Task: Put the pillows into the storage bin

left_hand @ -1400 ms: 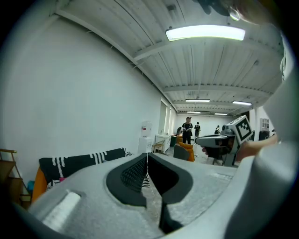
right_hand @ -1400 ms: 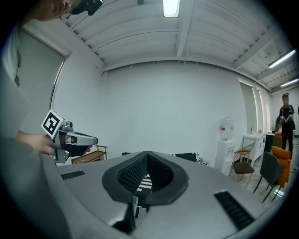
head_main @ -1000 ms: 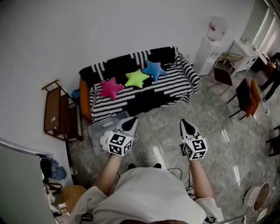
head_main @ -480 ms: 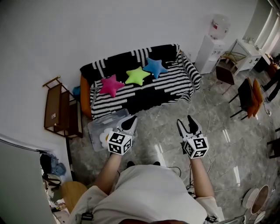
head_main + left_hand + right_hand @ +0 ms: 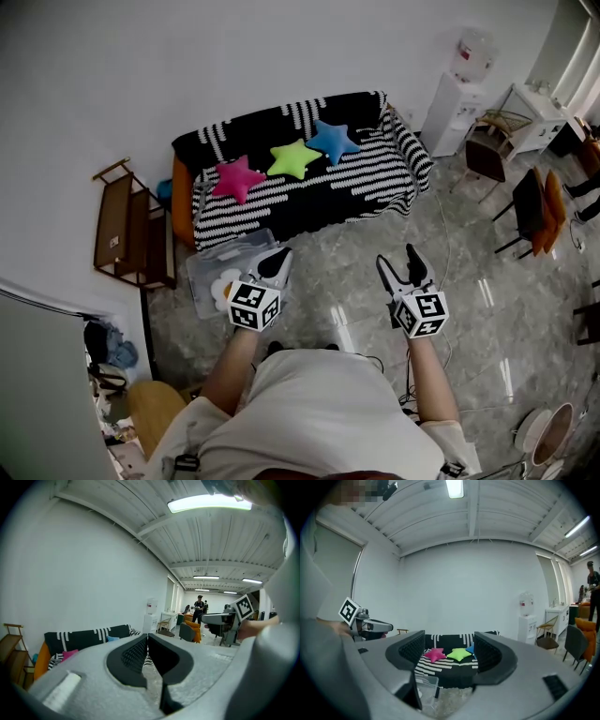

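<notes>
Three star pillows lie on the black-and-white striped sofa (image 5: 309,192): pink (image 5: 234,177), green (image 5: 293,158) and blue (image 5: 331,141). In the right gripper view the pink (image 5: 435,654) and green (image 5: 459,654) ones show between the jaws, far off. A clear storage bin (image 5: 217,253) stands on the floor at the sofa's left front, just under my left gripper (image 5: 275,265), which is shut and empty. My right gripper (image 5: 405,265) hovers over the floor short of the sofa. Its jaws have just been opening and hold nothing.
A wooden rack (image 5: 127,234) stands against the wall left of the bin. A water dispenser (image 5: 450,103), a table and chairs (image 5: 525,211) fill the right side. A cable (image 5: 441,246) trails over the glossy floor. A person (image 5: 199,606) stands far off in the left gripper view.
The right gripper's jaws went from shut to open. Both grippers drifted slightly forward toward the sofa. The pillows have not moved.
</notes>
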### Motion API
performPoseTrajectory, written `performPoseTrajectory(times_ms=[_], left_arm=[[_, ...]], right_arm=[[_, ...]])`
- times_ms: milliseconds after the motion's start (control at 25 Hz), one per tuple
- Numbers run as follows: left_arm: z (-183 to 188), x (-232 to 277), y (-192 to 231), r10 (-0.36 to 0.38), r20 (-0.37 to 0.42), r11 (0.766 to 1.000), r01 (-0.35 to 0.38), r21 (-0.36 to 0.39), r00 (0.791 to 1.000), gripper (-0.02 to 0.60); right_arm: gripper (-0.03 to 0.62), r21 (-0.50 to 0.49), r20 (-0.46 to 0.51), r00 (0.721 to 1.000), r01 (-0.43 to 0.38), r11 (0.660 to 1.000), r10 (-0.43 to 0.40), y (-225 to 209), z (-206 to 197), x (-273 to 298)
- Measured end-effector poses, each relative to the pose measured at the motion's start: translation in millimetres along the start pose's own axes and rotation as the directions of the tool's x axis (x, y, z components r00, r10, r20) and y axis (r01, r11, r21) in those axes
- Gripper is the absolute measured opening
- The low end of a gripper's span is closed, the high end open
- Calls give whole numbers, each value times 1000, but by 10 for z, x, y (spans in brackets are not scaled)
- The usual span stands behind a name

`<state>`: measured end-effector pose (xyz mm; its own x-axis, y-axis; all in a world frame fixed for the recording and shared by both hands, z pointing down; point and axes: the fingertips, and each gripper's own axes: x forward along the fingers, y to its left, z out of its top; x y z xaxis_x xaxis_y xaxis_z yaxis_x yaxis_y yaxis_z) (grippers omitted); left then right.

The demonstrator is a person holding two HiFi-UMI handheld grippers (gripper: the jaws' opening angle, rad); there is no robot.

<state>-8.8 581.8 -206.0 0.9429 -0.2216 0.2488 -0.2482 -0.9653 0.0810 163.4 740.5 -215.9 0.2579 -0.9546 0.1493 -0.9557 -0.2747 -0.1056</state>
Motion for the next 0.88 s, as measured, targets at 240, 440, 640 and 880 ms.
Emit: performPoseTrajectory(times_ms=[240, 440, 640, 880], left_arm=[[-40, 95, -136, 27, 4, 999, -27, -19, 1000, 20], [-86, 192, -257, 34, -5, 999, -35, -32, 999, 18], [-128, 339, -329, 29, -24, 999, -30, -37, 999, 20], [-97, 555, -280, 20, -35, 999, -22, -34, 999, 19]], right_arm=[[319, 4, -20, 1000, -3, 1000, 3, -231, -96, -121], [319, 29, -42, 999, -11, 1000, 12, -397, -189, -189], [319, 71, -54, 998, -41, 997, 45, -486, -286, -177], [319, 89, -62, 997, -36, 995, 41, -655, -321, -39]])
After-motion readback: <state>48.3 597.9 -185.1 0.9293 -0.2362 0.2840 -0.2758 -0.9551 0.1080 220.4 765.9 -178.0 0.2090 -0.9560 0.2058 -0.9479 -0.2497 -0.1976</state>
